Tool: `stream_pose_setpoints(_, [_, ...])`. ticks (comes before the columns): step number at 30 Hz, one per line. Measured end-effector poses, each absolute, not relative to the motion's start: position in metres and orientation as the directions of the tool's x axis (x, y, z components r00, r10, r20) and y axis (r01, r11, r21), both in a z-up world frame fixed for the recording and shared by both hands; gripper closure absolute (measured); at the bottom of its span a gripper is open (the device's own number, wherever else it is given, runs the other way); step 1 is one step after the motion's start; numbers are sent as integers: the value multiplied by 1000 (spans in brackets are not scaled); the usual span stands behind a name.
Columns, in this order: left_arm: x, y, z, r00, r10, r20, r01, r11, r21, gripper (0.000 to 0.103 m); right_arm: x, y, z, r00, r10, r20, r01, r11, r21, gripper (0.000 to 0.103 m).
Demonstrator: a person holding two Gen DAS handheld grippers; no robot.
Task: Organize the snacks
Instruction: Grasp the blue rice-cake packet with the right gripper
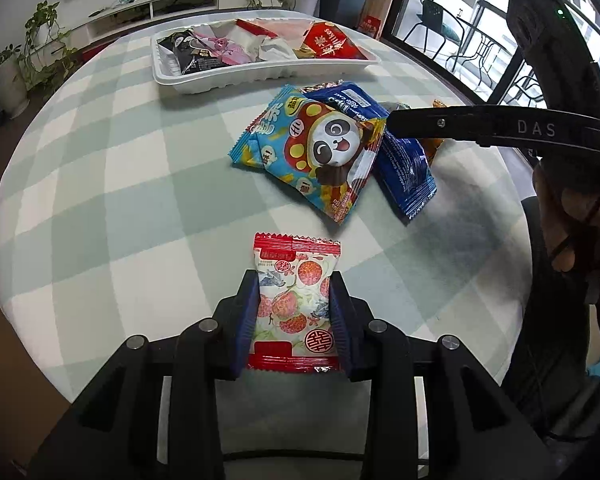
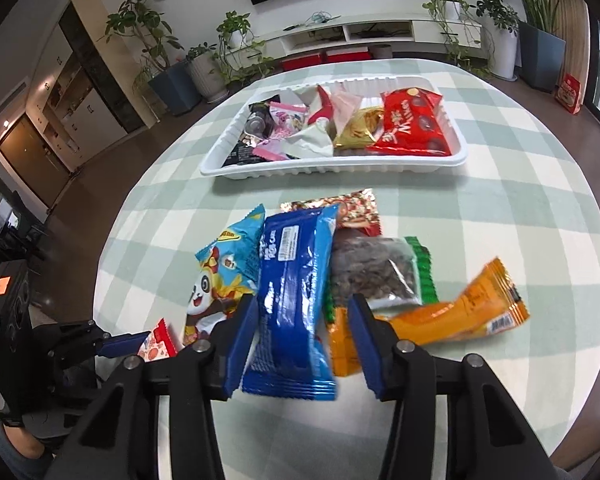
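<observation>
Pickup step: left gripper [image 1: 296, 312] clamps lychee packet [image 1: 294, 300] near table [image 1: 120, 200] front edge; right gripper [image 2: 304, 340] straddles blue packet [image 2: 292, 300], pads not yet pressing. Next: squeeze, carry both to tray [image 2: 228, 168] at far edge.

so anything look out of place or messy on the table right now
Yes. Several snacks lie loose outside the white tray: the panda bag, blue packet, orange packet and a clear bag of dark pieces overlap in a heap. The left gripper holds a red-and-white candy pack.
</observation>
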State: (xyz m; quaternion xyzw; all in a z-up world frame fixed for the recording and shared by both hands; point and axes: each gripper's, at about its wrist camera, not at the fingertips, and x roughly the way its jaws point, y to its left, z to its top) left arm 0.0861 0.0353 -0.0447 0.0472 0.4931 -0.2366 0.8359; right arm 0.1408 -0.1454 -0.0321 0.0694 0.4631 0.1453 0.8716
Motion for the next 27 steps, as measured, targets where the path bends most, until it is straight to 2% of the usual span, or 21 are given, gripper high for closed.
stream_pose_setpoints(4, [85, 36, -44, 401, -355, -844, 442, 883, -161, 71, 148, -134, -45, 473, 305, -826, -197, 951, 239, 52])
stream_pose_setpoints(10, [85, 37, -44, 403, -360, -842, 439, 883, -167, 71, 149, -123, -48, 483, 264, -835, -222, 959, 175, 52])
stream_pose_setpoints(12, [85, 37, -44, 404, -363, -840, 437, 883, -171, 71, 150, -117, -50, 483, 237, -843, -238, 962, 134, 64])
stream_pose_setpoints(14, [85, 37, -44, 404, -362, -840, 437, 883, -171, 72, 149, -116, -51, 488, 224, -844, -244, 963, 115, 66])
stream_pose_setpoints(20, [84, 37, -44, 415, -362, -834, 433, 886, -169, 72, 140, -120, -50, 488, 238, -840, -246, 961, 130, 70])
stream_pose_setpoints(27, [83, 40, -42, 417, -379, -826, 430, 883, -189, 72, 122, -137, -34, 521, 300, -799, -202, 953, 226, 70])
